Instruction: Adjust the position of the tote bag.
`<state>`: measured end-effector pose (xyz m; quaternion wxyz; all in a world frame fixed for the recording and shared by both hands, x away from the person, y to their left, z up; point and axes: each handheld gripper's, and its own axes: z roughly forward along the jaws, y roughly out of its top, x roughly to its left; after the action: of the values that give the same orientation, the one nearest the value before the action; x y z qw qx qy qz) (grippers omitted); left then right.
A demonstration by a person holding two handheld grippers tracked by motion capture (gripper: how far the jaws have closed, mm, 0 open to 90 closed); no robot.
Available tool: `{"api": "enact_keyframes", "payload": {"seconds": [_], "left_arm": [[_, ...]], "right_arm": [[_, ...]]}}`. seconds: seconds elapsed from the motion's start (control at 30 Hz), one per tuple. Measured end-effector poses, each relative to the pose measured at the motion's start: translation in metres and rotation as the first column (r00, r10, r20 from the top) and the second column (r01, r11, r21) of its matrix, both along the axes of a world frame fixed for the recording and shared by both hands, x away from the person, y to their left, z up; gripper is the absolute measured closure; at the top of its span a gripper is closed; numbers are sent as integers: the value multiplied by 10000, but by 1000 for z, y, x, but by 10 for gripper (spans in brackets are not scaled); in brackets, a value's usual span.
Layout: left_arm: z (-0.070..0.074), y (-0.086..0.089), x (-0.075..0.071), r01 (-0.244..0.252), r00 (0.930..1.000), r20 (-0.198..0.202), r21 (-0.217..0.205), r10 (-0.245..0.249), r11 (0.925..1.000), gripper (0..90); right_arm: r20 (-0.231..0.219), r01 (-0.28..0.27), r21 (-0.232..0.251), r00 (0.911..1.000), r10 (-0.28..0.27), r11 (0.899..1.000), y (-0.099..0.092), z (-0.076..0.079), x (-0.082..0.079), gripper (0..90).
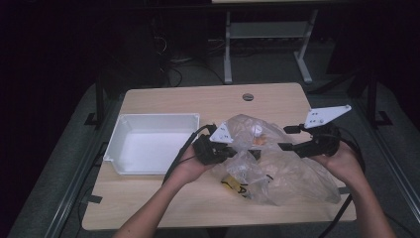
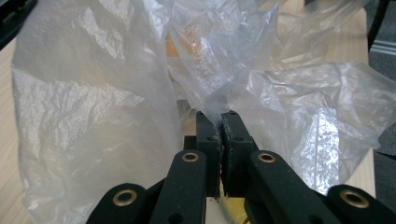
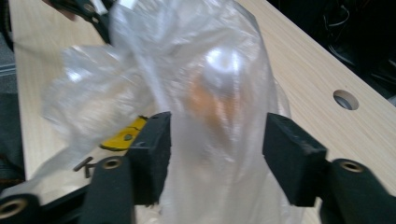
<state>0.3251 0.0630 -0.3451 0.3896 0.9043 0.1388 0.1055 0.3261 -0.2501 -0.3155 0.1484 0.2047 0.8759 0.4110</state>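
On table (image 1: pixel 163 104), right of centre: clear plastic bag (image 1: pixel 282 173), crumpled, long axis running left-right, bunched neck toward left tongs (image 1: pixel 233 151). Left tongs clamped tight on pinch of bag film. Right tongs (image 1: pixel 287 138) spread wide, bag film between pads, pads not pressing it. Orange and white item inside bag, blurred. Yellow label with black writing under bag, unreadable. White tray (image 1: pixel 153 121) just left of left hand.

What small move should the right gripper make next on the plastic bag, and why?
Probably close the right gripper on the plastic bag: its jaws stand open with film between them, while the left gripper already pinches a fold, so both could then pull the bag open.
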Motion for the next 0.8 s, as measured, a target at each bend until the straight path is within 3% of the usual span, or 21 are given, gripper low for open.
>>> {"api": "enact_keyframes", "payload": {"seconds": [0.23,0.3,0.6,0.67,0.8], "left_arm": [[4,8,10,32,10000,-22,162,-32,9999,876],[5,10,13,30,10000,-3,191,-30,9998,876],[5,17,31,-109,9996,-269,254,116,9996,876],[5,18,34,-83,9996,-260,318,91,9995,876],[7,21,42,-78,9996,-263,336,86,9994,878]], "right_arm": [[-899,-441,237,9949,461,9987,3,-10,27,393],[-1146,-650,105,9912,658,9978,6,-15,33,450],[-1282,-1050,-584,9870,969,9928,15,-25,45,817],[-1282,-1129,-653,9863,1038,9915,15,-26,47,873],[-1373,-1294,-327,9828,1238,9910,12,-26,53,897]]}}
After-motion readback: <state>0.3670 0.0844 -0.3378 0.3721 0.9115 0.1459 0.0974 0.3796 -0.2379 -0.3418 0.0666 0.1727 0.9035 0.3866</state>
